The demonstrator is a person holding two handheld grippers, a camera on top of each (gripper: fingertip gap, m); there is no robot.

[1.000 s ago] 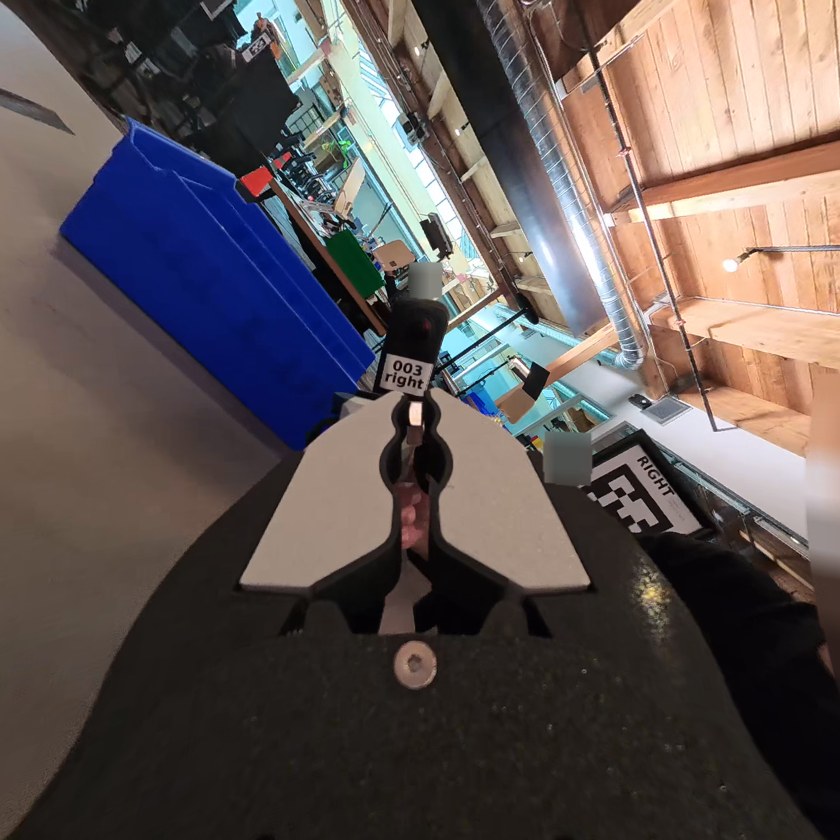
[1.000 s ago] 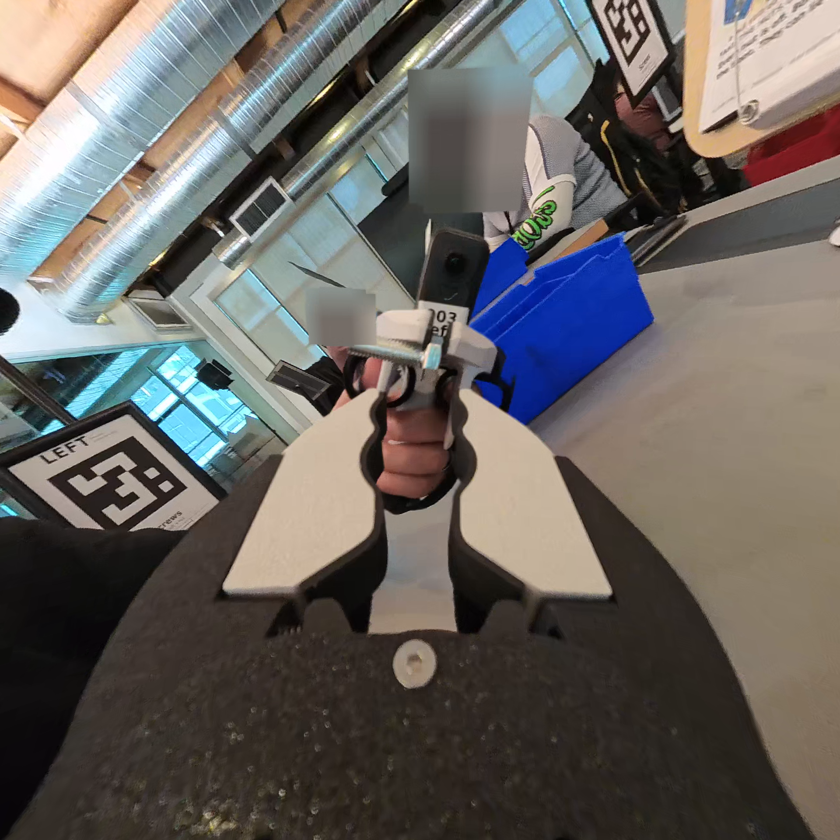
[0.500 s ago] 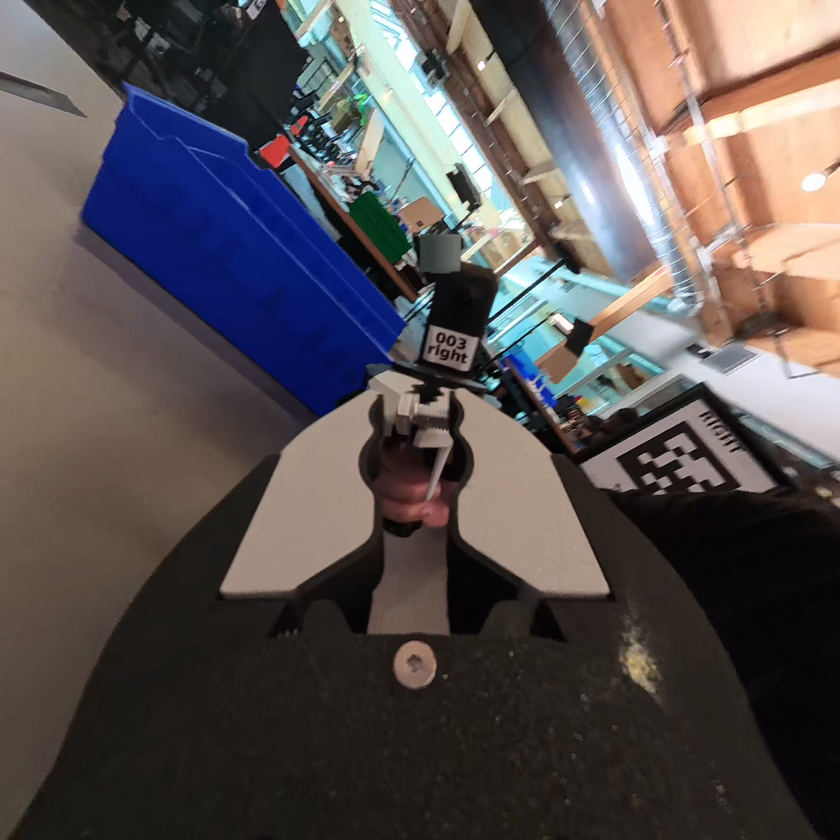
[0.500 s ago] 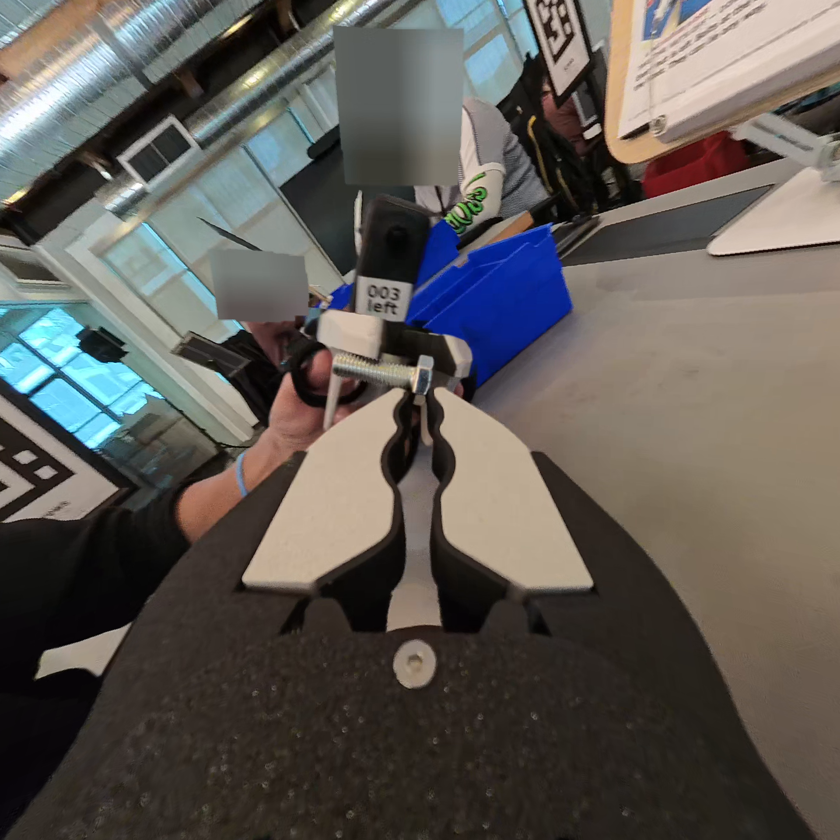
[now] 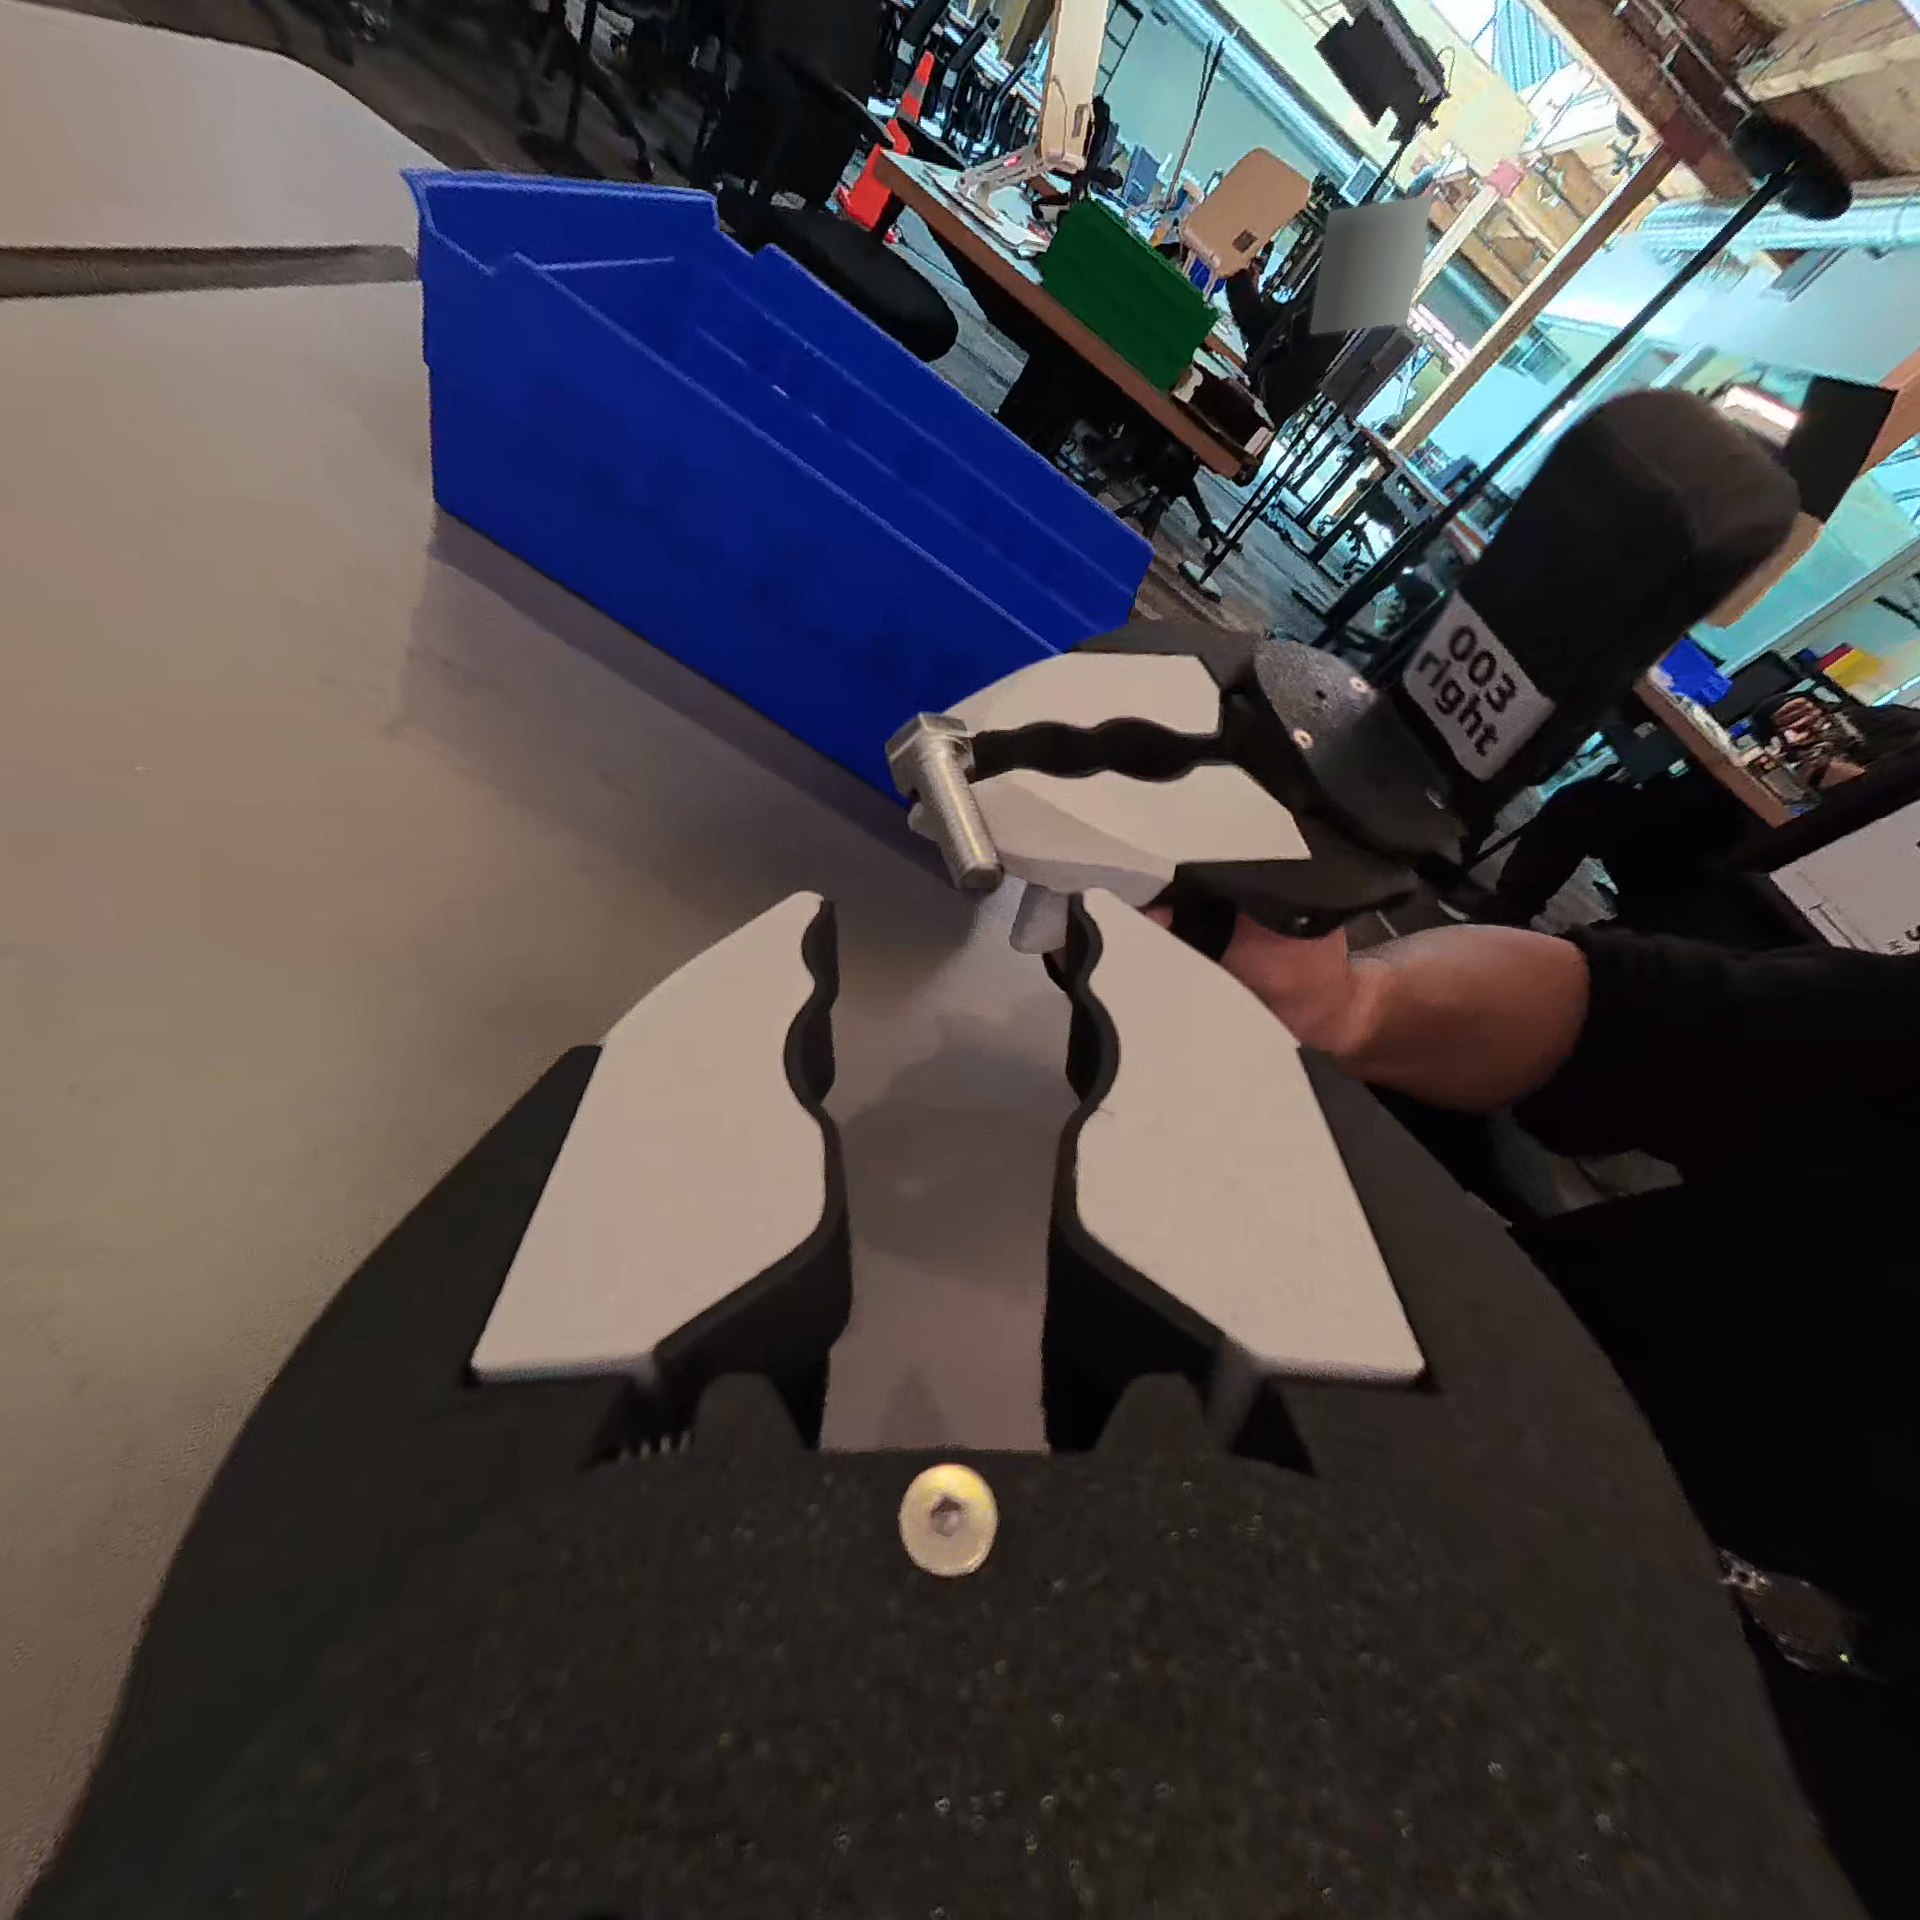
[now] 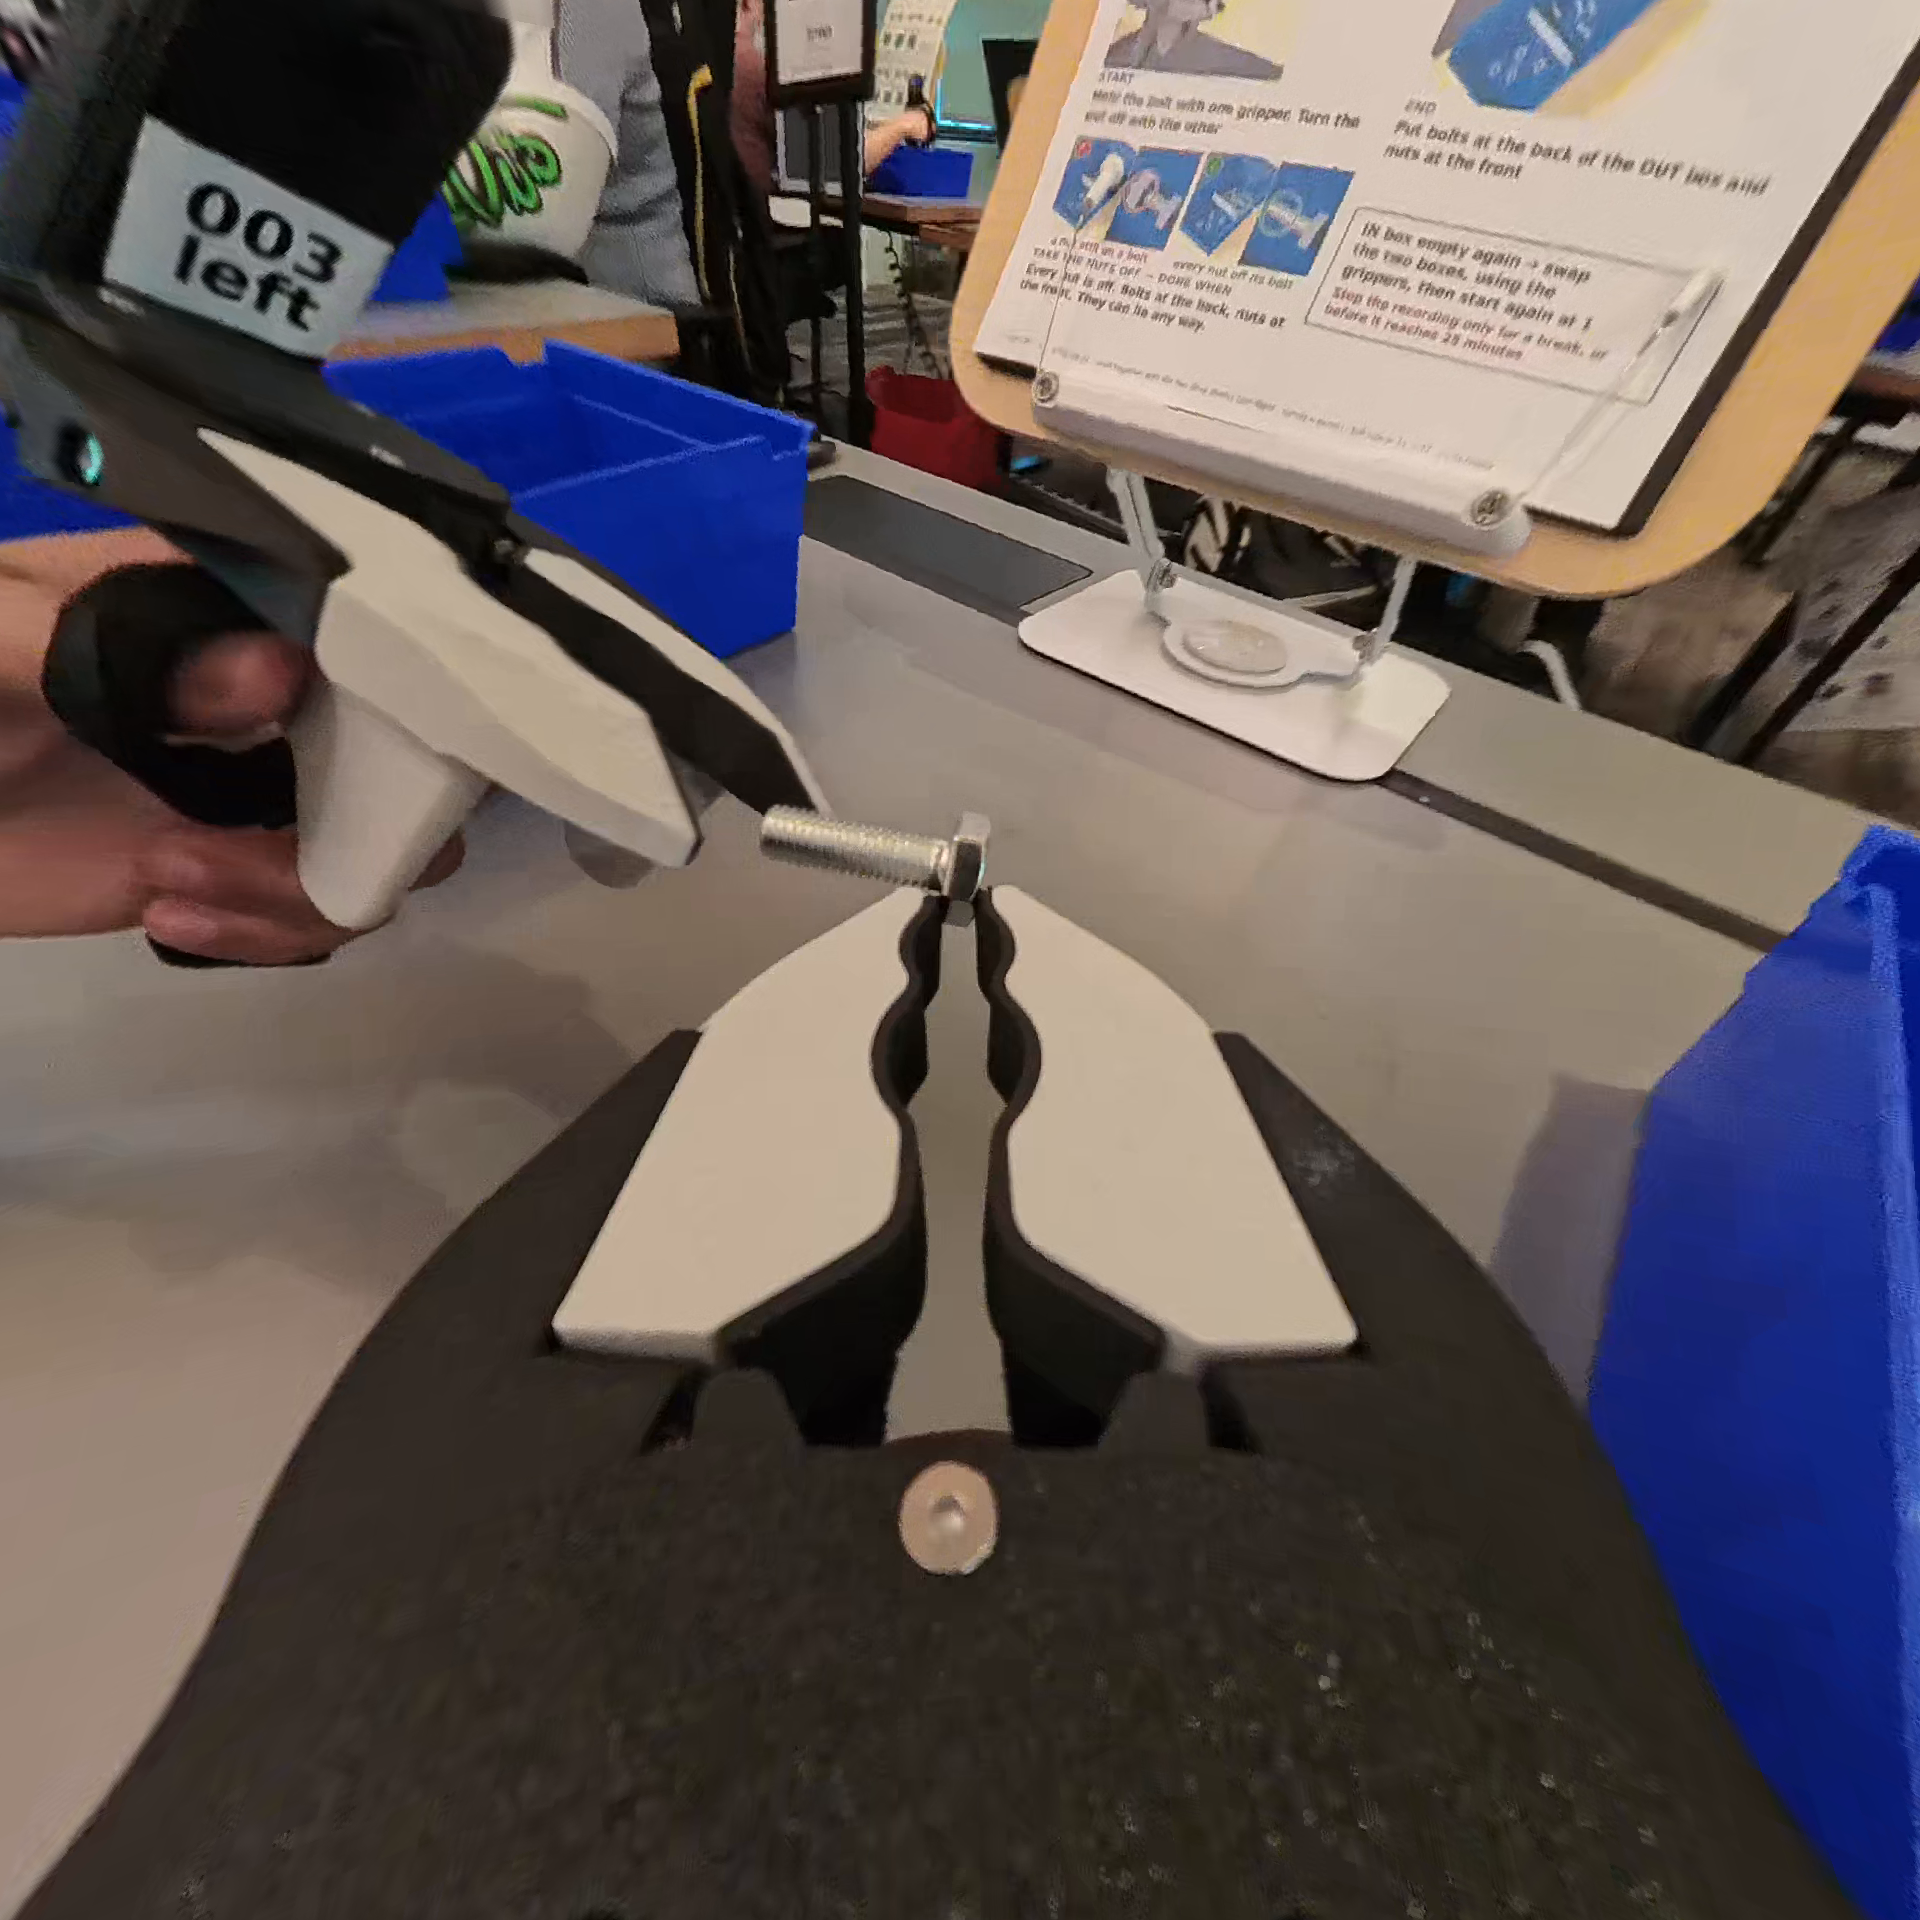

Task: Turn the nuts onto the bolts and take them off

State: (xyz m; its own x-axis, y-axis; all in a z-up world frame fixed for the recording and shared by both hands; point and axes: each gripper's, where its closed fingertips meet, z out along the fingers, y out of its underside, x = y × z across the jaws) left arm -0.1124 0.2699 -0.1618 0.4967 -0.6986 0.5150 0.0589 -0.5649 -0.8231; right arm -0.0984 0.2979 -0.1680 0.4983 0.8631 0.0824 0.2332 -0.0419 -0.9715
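Gray table [image 6: 1195,831] holds blue bins [image 6: 644,488]. Near one bin [image 5: 727,499], the right gripper [image 6: 958,902] pinches a bolt [image 6: 883,847] by its head; the left gripper [image 5: 940,914] gapes wide, empty.

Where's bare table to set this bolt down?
The right gripper is shut on the bolt. The grey table is bare below the left gripper, and again between the bolt and the white document stand. In the left wrist view, the stretch left of the blue bin is open. The second blue bin crowds the right edge.
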